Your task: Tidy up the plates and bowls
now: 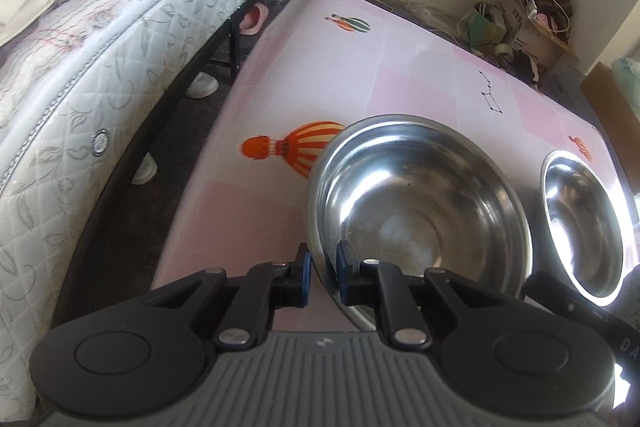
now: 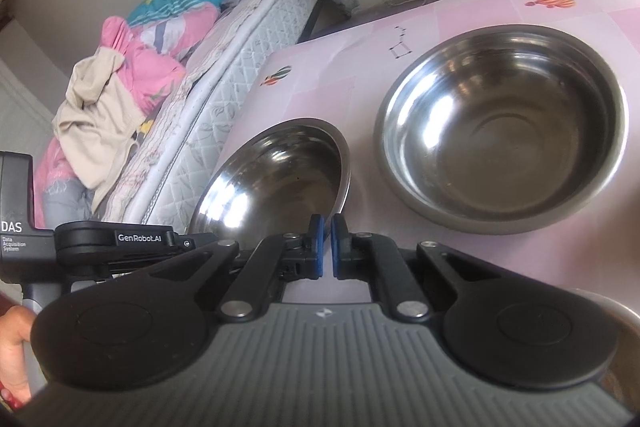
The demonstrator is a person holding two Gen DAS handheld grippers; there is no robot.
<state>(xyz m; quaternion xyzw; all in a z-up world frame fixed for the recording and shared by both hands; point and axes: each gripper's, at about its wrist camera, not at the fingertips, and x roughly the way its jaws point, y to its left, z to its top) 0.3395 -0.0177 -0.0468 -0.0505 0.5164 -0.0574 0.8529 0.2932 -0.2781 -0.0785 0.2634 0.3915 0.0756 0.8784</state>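
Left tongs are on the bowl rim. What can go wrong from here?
1. The left tongs pinch only the thin rim of the steel bowl. The metal looks slick, so the bowl may swing or slip out when lifted.
2. The second bowl sits close beside it, so moving one could knock or shove the other.
3. The table edge is near, so a dropped bowl could roll off.
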